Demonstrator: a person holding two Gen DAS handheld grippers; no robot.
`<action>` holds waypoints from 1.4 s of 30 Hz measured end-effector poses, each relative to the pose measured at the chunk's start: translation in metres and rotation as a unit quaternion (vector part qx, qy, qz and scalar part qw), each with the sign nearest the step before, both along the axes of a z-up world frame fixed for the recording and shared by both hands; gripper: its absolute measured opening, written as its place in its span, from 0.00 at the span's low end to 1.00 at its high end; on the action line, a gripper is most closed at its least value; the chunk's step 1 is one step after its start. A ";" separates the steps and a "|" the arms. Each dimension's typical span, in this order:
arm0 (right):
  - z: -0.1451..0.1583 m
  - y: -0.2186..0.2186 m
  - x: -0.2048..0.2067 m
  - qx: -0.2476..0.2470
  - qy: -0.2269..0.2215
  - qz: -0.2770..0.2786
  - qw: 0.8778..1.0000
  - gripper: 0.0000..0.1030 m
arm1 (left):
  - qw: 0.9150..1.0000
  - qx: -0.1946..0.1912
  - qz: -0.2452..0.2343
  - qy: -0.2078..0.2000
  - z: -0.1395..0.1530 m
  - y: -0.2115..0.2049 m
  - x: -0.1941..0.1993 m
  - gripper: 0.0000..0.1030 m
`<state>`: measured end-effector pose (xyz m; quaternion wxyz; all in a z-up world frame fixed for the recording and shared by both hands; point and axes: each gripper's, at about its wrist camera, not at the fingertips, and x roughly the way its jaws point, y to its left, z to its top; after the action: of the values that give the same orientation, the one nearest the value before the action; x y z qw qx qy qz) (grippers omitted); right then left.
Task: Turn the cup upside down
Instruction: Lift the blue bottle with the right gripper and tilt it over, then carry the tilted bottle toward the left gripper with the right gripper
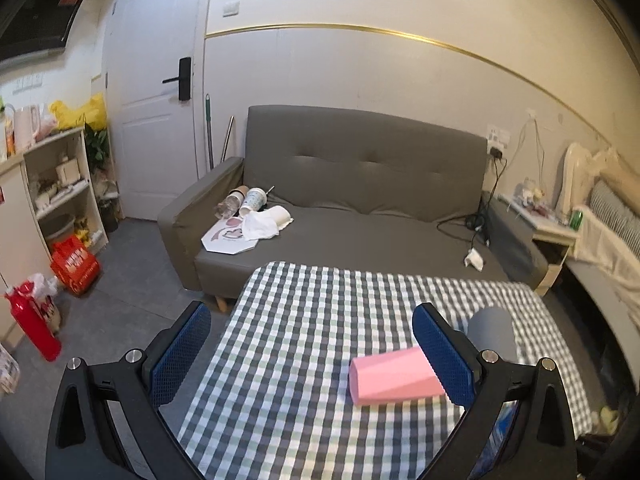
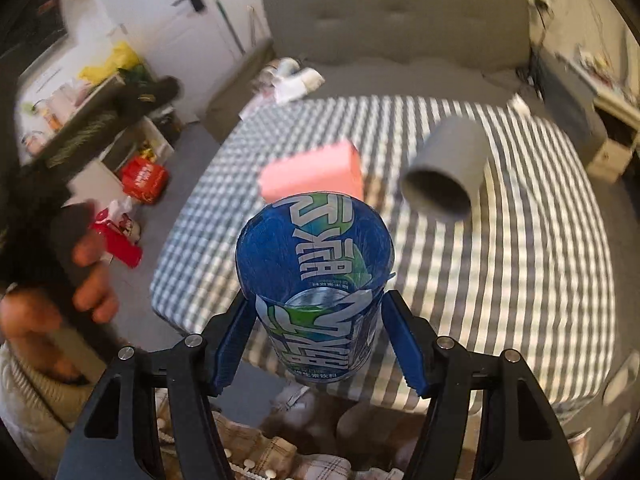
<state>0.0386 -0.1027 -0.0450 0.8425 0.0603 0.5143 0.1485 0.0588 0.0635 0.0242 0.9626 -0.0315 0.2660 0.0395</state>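
Between right fingers (image 2: 394,344) — blue cup (image 2: 316,280), clamped, above table (image 2: 540,280).

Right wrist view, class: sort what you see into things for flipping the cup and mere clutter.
Job:
blue printed plastic cup, between the right gripper fingers
right gripper
checked tablecloth

Lying about:
pink block, lying on the cloth
grey cylindrical cup, on its side
left gripper, open, holding nothing
grey sofa
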 end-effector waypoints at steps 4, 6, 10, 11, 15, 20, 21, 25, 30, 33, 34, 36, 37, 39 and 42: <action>-0.009 -0.009 0.012 0.016 0.009 -0.023 1.000 0.63 | 1.000 0.014 0.009 0.007 -0.008 -0.006 -0.008 1.00; -0.006 -0.010 0.024 0.015 0.005 -0.027 1.000 0.63 | 1.000 0.013 0.006 0.018 -0.014 -0.008 -0.009 1.00; -0.013 -0.016 0.050 0.011 0.012 -0.050 0.999 0.63 | 0.999 0.019 0.009 0.032 -0.022 -0.009 -0.008 1.00; -0.017 -0.017 0.054 0.012 0.018 -0.058 0.998 0.63 | 0.999 0.019 0.009 0.033 -0.024 -0.009 -0.008 1.00; -0.035 -0.024 0.060 0.023 0.035 -0.082 0.996 0.63 | 0.999 0.022 0.008 0.043 -0.030 -0.011 -0.005 1.00; -0.034 -0.029 0.056 0.030 0.022 -0.073 0.997 0.78 | 0.998 0.033 0.004 0.054 -0.037 -0.018 -0.003 1.00; -0.031 -0.032 0.051 0.027 0.012 -0.076 0.997 0.82 | 0.998 0.035 0.002 0.053 -0.038 -0.018 -0.004 1.00; -0.011 -0.050 0.029 0.034 -0.045 -0.082 0.995 0.86 | 0.998 0.046 -0.005 0.051 -0.038 -0.028 -0.010 1.00; 0.017 -0.077 0.000 -0.013 -0.124 -0.106 0.987 0.86 | 0.997 0.036 -0.033 0.053 -0.036 -0.050 -0.021 1.00; 0.029 -0.095 -0.012 -0.034 -0.154 -0.128 0.979 0.86 | 0.996 0.020 -0.058 0.063 -0.038 -0.073 -0.032 1.00; 0.032 -0.103 -0.016 -0.036 -0.160 -0.136 0.977 0.86 | 0.995 0.015 -0.067 0.066 -0.038 -0.081 -0.035 1.00; 0.035 -0.115 -0.021 -0.038 -0.168 -0.147 0.974 0.86 | 0.993 0.008 -0.087 0.074 -0.040 -0.097 -0.042 1.00; 0.035 -0.119 -0.025 -0.038 -0.170 -0.152 0.973 0.86 | 0.993 0.008 -0.094 0.077 -0.042 -0.106 -0.045 1.00; 0.036 -0.127 -0.028 -0.032 -0.172 -0.158 0.972 0.86 | 0.991 0.011 -0.108 0.078 -0.045 -0.123 -0.050 1.00; 0.036 -0.136 -0.032 -0.029 -0.172 -0.161 0.971 0.86 | 0.989 0.028 -0.120 0.086 -0.052 -0.142 -0.055 1.00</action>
<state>0.0066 -0.2391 -0.0086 0.9327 0.0911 0.3489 0.0037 0.0034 -0.0788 -0.0275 0.9346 0.0307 0.3481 -0.0660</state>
